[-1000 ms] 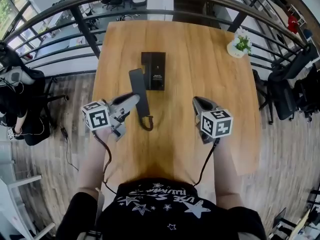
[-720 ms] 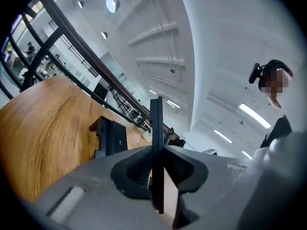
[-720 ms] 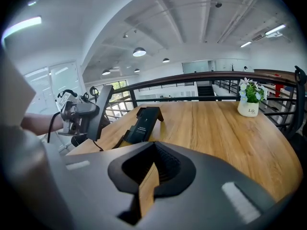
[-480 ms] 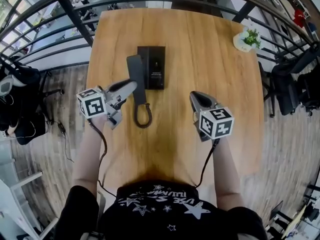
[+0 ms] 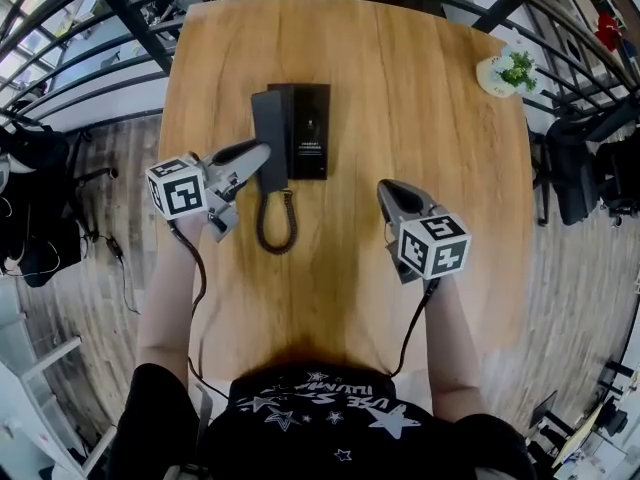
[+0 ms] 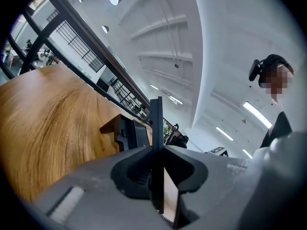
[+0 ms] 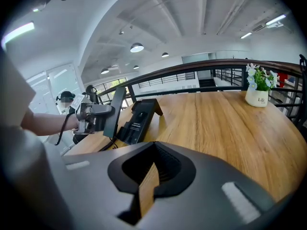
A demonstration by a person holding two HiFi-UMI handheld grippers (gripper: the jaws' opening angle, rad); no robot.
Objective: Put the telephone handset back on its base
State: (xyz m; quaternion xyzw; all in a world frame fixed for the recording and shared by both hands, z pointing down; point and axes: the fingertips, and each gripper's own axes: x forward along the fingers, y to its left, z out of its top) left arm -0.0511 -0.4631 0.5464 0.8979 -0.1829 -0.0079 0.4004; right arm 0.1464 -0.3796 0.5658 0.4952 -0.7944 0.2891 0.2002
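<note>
The black telephone handset (image 5: 268,136) stands on edge, tilted, right against the left side of its black base (image 5: 308,128) on the wooden table (image 5: 420,88). My left gripper (image 5: 260,155) is shut on the handset's lower half. In the left gripper view the handset (image 6: 156,123) shows as a thin dark blade between the jaws, with the base (image 6: 128,131) just beyond. The coiled cord (image 5: 275,223) loops on the table below the handset. My right gripper (image 5: 386,192) hovers right of the cord, shut and holding nothing. The right gripper view shows the handset (image 7: 113,110) leaning beside the base (image 7: 139,119).
A small potted plant (image 5: 507,71) in a white pot stands at the table's far right corner, seen also in the right gripper view as the plant (image 7: 258,87). A dark metal railing (image 5: 120,13) runs around the table's far side. Chairs stand on the wooden floor at both sides.
My left gripper has carried the handset farther from me and to the right, from beside the base's near left corner to right against its left side. The right gripper has stayed put.
</note>
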